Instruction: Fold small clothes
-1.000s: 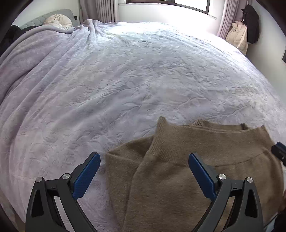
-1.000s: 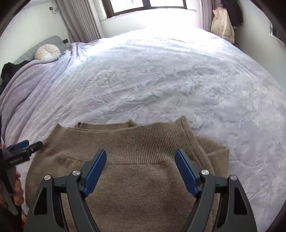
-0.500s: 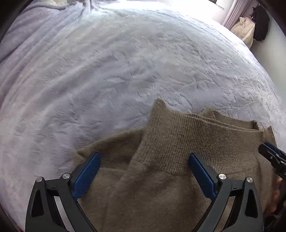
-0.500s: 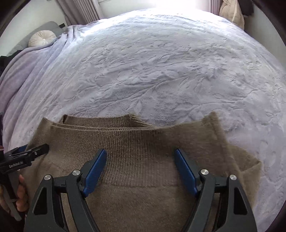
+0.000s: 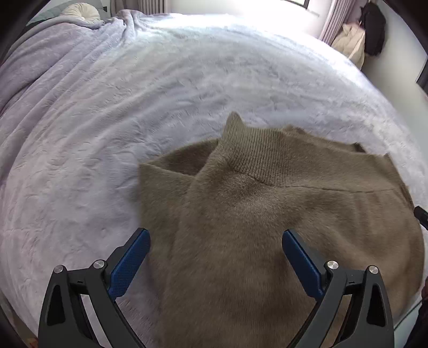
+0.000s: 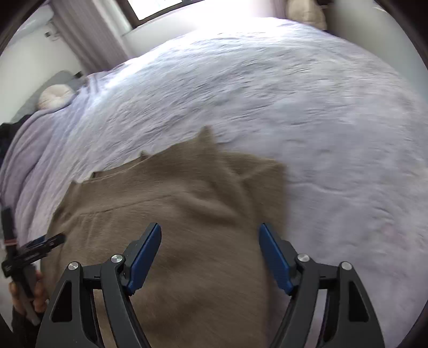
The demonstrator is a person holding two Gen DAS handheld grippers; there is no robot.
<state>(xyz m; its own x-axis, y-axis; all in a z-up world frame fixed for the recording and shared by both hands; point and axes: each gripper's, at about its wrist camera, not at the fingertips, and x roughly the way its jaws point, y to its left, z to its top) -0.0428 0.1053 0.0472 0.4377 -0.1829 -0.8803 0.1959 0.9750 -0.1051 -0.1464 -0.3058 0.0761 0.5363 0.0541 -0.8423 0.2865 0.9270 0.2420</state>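
A brown knitted sweater (image 5: 267, 214) lies on the lavender bed cover (image 5: 133, 107), its ribbed hem folded up toward the far side and a sleeve layer showing at its left. My left gripper (image 5: 215, 235) hangs open over the sweater's left part, nothing between its blue pads. In the right wrist view the same sweater (image 6: 174, 214) is blurred by motion. My right gripper (image 6: 210, 233) hangs open above its right part, pads apart and empty. The left gripper's tip (image 6: 53, 238) shows at the sweater's left edge there.
The bed cover (image 6: 294, 107) stretches far beyond the sweater on all sides. A round cream cushion (image 5: 80, 10) lies at the head end on the left. Coats (image 5: 358, 40) hang by the curtain at the far right. A hand (image 6: 26, 291) holds the left tool.
Both grippers pulled back toward the sweater's near part after leaning in over the ribbed hem. The right view has tilted and blurred. Jaws stayed open; the sweater lies unmoved.
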